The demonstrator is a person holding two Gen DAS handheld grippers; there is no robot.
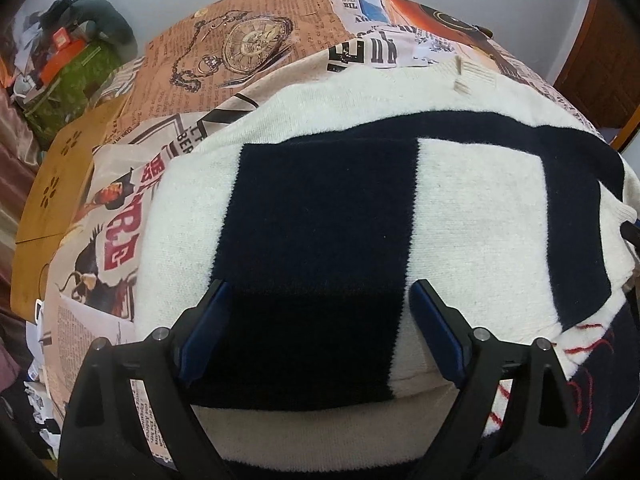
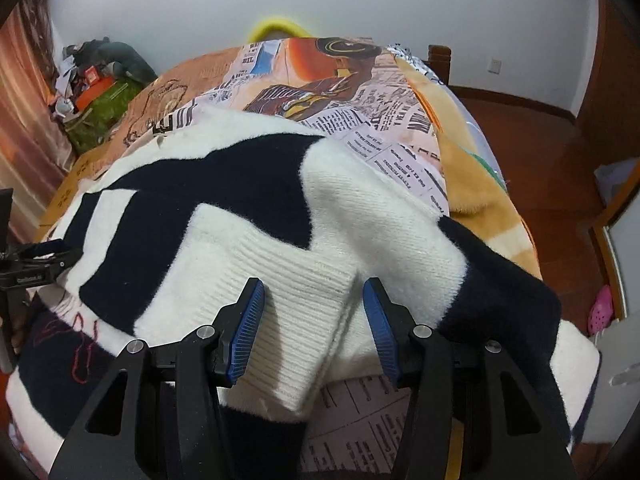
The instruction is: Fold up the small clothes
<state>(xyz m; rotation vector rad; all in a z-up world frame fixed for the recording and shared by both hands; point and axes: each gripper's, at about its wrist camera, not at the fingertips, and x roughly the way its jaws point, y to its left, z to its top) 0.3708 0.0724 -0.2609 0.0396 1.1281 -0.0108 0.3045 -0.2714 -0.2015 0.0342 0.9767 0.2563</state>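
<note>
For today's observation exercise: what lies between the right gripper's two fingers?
The sweater's white ribbed cuff lies between the right gripper's fingers, seen in the right wrist view.

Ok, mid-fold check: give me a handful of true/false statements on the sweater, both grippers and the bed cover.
1. The sweater is cream with navy blocks. True.
2. The left gripper is clamped shut on a sleeve. False: it stands wide open over the flat knit, gripping nothing.
3. The ribbed cuff lies between the right gripper fingers. True.
4. The bed cover is plain white. False: it carries a newspaper print with a pocket watch.
5. Red stitching shows on the sweater. True.
</note>
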